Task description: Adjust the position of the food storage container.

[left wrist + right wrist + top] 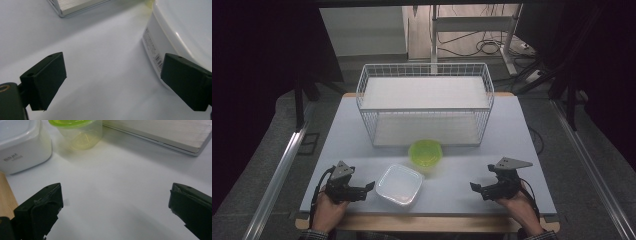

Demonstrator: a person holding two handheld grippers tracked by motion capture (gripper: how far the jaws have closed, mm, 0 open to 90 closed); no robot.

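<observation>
A white square lidded container (399,184) lies near the table's front edge; its side with a printed label (155,53) is close in the left gripper view and it sits at the upper left in the right gripper view (21,143). Behind it stands a clear round tub with a lime-green lid (425,152) (78,132). My left gripper (368,189) rests just left of the white container, jaws wide apart (113,82), nothing between them. My right gripper (476,188) rests at the front right, open (115,211) over bare table.
A white wire basket (425,105) with a pale board inside stands at the back middle of the table (512,145); its base edge (160,137) shows in the right gripper view and a corner (75,6) in the left one. A wooden table edge (6,200) runs along the front.
</observation>
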